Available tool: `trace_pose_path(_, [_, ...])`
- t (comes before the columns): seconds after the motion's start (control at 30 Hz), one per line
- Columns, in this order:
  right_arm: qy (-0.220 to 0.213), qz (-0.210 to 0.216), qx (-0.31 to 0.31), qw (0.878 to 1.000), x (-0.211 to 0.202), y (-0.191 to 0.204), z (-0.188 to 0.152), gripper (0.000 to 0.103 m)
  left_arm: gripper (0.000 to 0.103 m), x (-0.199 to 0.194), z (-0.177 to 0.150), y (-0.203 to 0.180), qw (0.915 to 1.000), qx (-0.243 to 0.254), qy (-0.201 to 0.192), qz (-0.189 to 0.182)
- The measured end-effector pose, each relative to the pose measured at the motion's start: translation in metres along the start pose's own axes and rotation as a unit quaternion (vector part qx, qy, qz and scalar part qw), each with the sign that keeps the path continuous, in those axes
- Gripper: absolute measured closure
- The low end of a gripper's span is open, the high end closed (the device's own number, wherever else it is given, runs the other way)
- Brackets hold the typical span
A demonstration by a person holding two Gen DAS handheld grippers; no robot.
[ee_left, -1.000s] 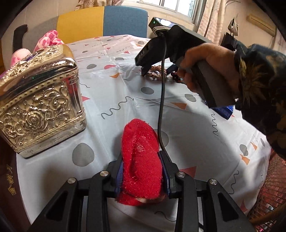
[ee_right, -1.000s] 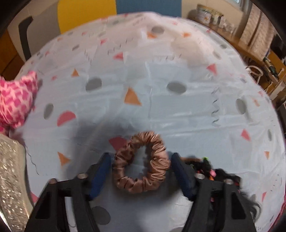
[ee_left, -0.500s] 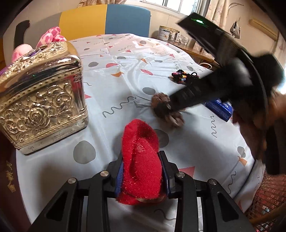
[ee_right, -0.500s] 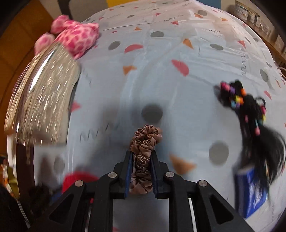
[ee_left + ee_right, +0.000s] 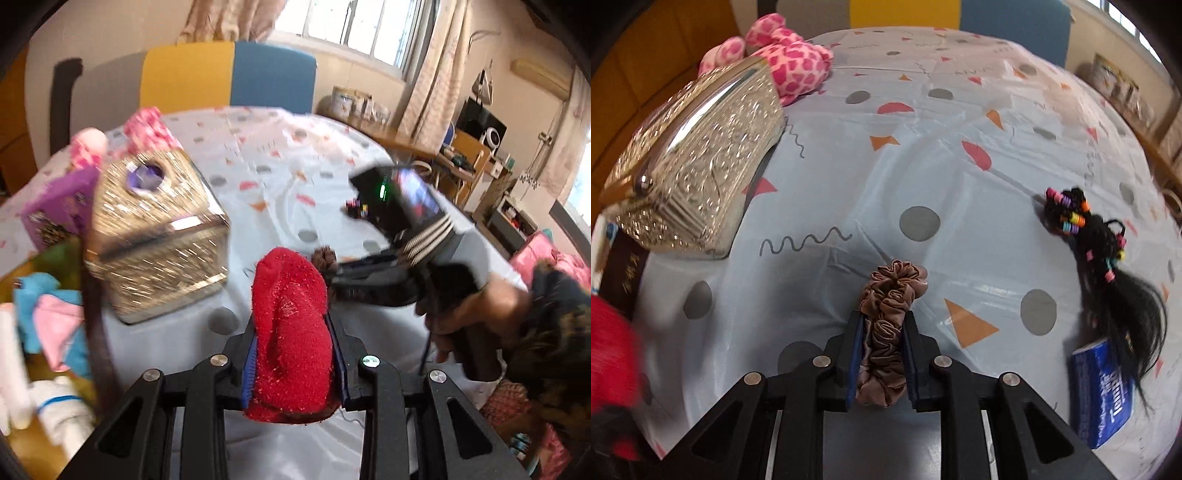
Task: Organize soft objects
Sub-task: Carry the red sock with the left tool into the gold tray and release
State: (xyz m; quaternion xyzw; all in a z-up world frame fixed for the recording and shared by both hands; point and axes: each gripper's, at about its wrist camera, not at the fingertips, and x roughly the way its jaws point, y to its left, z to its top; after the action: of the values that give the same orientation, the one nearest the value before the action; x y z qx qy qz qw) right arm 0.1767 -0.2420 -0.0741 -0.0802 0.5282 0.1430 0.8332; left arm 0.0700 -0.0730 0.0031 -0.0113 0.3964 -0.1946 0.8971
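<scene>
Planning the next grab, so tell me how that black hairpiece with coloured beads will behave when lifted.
The black hairpiece with coloured beads lies in loose strands, so it will probably droop and trail. It looks light. Its tips lie over the blue packet, so they may drag it.

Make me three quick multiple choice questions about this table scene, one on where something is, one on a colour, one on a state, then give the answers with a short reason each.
1. Where does the pink spotted plush toy lie?
A. behind the ornate metal box
B. on the blue packet
C. in a gripper

2. What colour is the sock in the left gripper?
A. green
B. red
C. white

3. How is the right gripper?
A. open, nothing in it
B. shut on the black hairpiece
C. shut on the brown scrunchie

Answers: 1 A, it shows past the box's far end. 2 B, red fabric fills the jaws. 3 C, both pads squeeze the scrunchie.
</scene>
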Motion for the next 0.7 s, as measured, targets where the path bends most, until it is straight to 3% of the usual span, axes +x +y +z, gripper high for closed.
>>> trace_pose_path(0.2, [-0.006,-0.013,-0.02,1.0,-0.005,0.015,-0.007,0.084,0.069,-0.056,0.01,0.025,0.9987,-0.027,-0.038,0.019])
trace_pose_path(0.37, [-0.009,-0.021,-0.03,0.999,-0.01,0.025,-0.014,0.084,0.069,-0.098,0.011,0.079,0.9932,-0.078,-0.067,0.054])
trace_pose_path(0.5, [-0.01,-0.025,-0.035,0.999,-0.015,0.026,-0.019,0.084,0.069,-0.126,-0.009,0.14,0.9833,-0.135,-0.064,0.104])
trace_pose_path(0.7, [-0.01,-0.028,-0.04,0.999,-0.013,0.028,-0.017,0.084,0.069,-0.149,-0.069,0.225,0.9566,-0.222,-0.03,0.186])
